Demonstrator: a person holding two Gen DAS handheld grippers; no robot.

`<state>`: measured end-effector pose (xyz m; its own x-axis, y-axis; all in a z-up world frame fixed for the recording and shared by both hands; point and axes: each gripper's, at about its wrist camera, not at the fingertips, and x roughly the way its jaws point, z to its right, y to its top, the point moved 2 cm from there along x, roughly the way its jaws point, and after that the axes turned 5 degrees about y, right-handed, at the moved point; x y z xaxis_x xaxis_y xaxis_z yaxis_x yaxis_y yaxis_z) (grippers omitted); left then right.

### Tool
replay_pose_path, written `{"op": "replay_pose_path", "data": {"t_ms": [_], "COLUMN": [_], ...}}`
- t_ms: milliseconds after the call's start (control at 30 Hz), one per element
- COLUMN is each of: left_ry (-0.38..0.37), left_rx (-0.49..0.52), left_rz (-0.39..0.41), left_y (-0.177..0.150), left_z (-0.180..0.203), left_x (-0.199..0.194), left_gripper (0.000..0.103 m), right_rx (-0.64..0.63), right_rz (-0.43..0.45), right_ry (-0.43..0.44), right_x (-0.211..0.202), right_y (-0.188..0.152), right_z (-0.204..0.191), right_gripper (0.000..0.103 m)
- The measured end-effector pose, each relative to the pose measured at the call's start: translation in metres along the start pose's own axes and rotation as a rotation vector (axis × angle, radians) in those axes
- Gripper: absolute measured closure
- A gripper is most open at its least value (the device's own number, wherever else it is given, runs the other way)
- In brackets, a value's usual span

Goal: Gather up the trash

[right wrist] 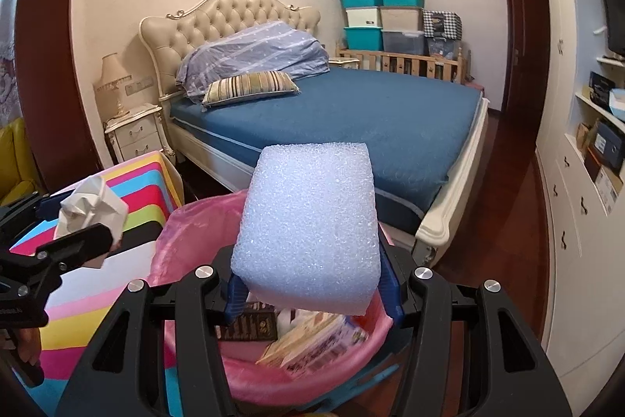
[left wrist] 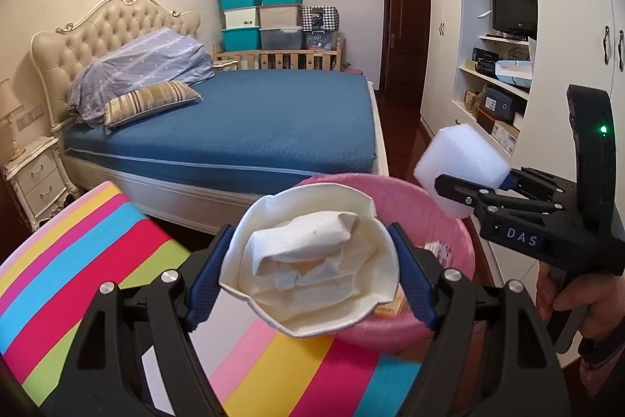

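My left gripper [left wrist: 310, 237] is shut on a crushed white paper cup [left wrist: 312, 260] with crumpled tissue inside, held over the striped table's edge just short of the pink bin [left wrist: 441, 217]. My right gripper [right wrist: 312, 292] is shut on a white foam block [right wrist: 308, 217] and holds it above the pink-bagged bin [right wrist: 195, 221]. The bin holds printed paper packets [right wrist: 312, 339] and a dark box [right wrist: 250, 325]. In the left wrist view the right gripper [left wrist: 476, 182] with the foam block [left wrist: 461, 163] hangs over the bin's right rim. The right wrist view shows the left gripper [right wrist: 66, 217] with the cup [right wrist: 91, 206] at the left.
A table with a rainbow-striped top [left wrist: 78, 260] stands left of the bin. A bed with a blue mattress [left wrist: 254, 127] lies close behind it, with a nightstand [left wrist: 35, 174] at its left. White wardrobe shelves [left wrist: 496, 104] line the right wall along a dark wooden floor [right wrist: 508, 229].
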<state>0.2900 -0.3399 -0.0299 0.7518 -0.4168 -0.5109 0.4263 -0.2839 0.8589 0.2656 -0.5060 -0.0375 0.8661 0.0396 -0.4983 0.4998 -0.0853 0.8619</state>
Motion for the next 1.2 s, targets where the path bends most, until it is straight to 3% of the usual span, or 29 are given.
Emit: {"op": "replay_pose_path", "data": {"t_ms": [167,267,600,667,800,1000,1200], "left_ry": [-0.011,-0.036,0.056,0.076,0.118,0.201,0.177], "left_rx": [-0.017,-0.051,-0.109,-0.111,-0.092,-0.05,-0.016], "left_rz": [0.02,0.028,0.022,0.029,0.065,0.173,0.24], "left_y": [0.008,0.012,0.002,0.0,-0.003,0.007,0.015], "left_z": [0.004,0.001,-0.03,-0.038,-0.051,-0.065,-0.077], "left_x": [0.019,0.034,0.025,0.012,-0.018,-0.084,-0.146], "left_gripper": [0.025,0.015,0.005,0.005,0.005,0.005,0.005], "right_rx": [-0.01,-0.006,0.054,0.055,0.062,0.051,0.089], "right_rz": [-0.001,0.009,0.058,0.058,0.091,0.142,0.16], "right_ry": [0.034,0.062,0.057,0.048,0.01,-0.058,-0.1], "right_x": [0.011,0.017,-0.009,-0.021,-0.049,-0.093,-0.129], "right_y": [0.009,0.013,0.013,0.009,0.008,0.022,0.043], "right_z": [0.003,0.006,0.013,0.008,-0.005,-0.034,-0.059], "right_gripper": [0.049,0.036,0.033,0.032,0.018,0.018,0.018]}}
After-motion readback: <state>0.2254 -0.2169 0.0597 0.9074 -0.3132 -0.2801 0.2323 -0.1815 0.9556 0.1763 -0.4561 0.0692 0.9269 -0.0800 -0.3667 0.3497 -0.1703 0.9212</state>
